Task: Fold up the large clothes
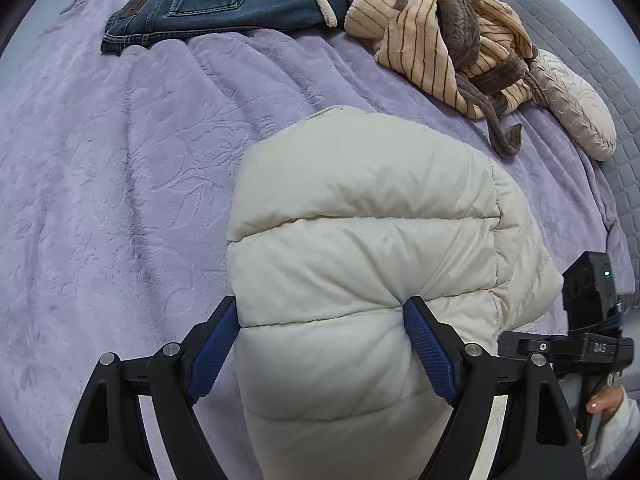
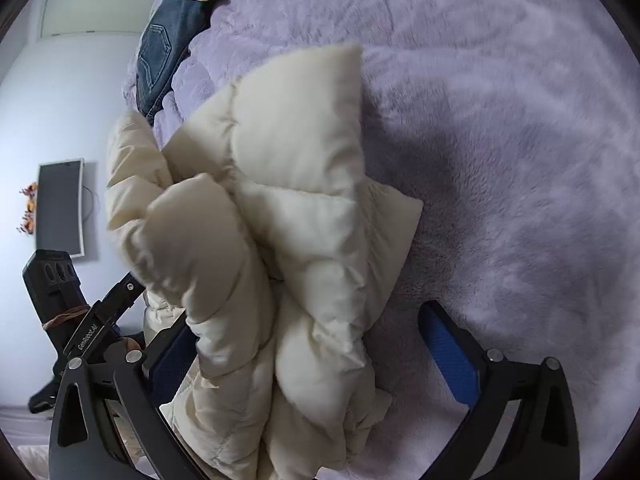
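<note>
A cream puffer jacket (image 1: 360,240) lies bunched on the lilac bed blanket (image 1: 120,180). My left gripper (image 1: 320,312) has its blue pads pressed into the jacket's padded fold from both sides, squeezing it. In the right wrist view the jacket (image 2: 280,220) is a crumpled, folded bundle. My right gripper (image 2: 308,336) stands wide open around its near end; the right pad (image 2: 452,356) is clear of the fabric, the left pad is partly hidden behind it. The right gripper's body (image 1: 584,320) shows at the right edge of the left wrist view.
Folded blue jeans (image 1: 216,4) lie at the far side of the bed, next to a heap of brown and striped peach clothes (image 1: 440,32). A beige pillow (image 1: 576,104) lies at the right by the grey mattress edge (image 1: 580,40). A wall and monitor (image 2: 60,208) stand beyond the bed.
</note>
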Demonstrator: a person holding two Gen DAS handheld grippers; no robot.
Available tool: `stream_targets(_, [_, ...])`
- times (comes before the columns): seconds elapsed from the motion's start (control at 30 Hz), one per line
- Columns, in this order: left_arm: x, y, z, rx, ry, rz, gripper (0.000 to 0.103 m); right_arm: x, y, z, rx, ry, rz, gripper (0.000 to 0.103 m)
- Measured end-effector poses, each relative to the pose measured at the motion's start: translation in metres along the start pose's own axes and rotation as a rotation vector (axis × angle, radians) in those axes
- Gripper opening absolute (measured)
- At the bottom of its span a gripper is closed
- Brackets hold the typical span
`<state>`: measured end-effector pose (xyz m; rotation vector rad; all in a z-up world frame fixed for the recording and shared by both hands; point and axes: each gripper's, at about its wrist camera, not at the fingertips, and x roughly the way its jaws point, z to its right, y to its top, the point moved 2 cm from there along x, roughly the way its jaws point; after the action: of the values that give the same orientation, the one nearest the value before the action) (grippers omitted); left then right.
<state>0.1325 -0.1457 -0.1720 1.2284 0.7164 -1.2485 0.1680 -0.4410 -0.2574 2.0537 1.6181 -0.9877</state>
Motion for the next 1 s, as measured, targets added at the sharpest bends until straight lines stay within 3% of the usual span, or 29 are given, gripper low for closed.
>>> stream_targets(0.07, [-0.009, 0.003, -0.007, -0.006, -0.011, 0.008, 0.084, 0.007, 0.000, 0.010, 0.034, 0.063, -0.001, 0.103])
stream_targets(0.17, [-0.019, 0.007, -0.026, -0.045, -0.058, -0.005, 0.084, 0.008, -0.002, 0.014, 0.025, 0.092, 0.014, 0.103])
stream_targets(0.23, [-0.022, 0.009, -0.045, -0.095, -0.104, -0.012, 0.103, 0.008, -0.003, 0.014, 0.017, 0.099, 0.012, 0.103])
stream_targets(0.27, [-0.023, 0.008, -0.054, -0.121, -0.131, -0.009, 0.103, 0.007, -0.003, 0.016, 0.014, 0.103, 0.010, 0.103])
stream_targets(0.43, [0.005, -0.005, -0.099, -0.287, -0.412, -0.140, 0.103, 0.012, -0.002, 0.019, -0.004, 0.121, 0.002, 0.103])
stream_targets(0.5, [0.022, -0.015, -0.109, -0.358, -0.482, -0.187, 0.103, 0.015, 0.001, 0.022, -0.007, 0.133, -0.001, 0.103])
stream_targets(0.6, [0.040, -0.026, -0.104, -0.366, -0.509, -0.226, 0.103, 0.019, 0.005, 0.026, -0.009, 0.150, -0.007, 0.103])
stream_targets(0.73, [0.047, -0.026, -0.083, -0.345, -0.513, -0.209, 0.103, 0.023, 0.008, 0.030, -0.006, 0.163, -0.013, 0.103])
stream_targets(1.0, [0.048, -0.013, -0.038, -0.183, -0.359, -0.180, 0.103, 0.030, 0.016, 0.029, 0.010, 0.188, -0.011, 0.103])
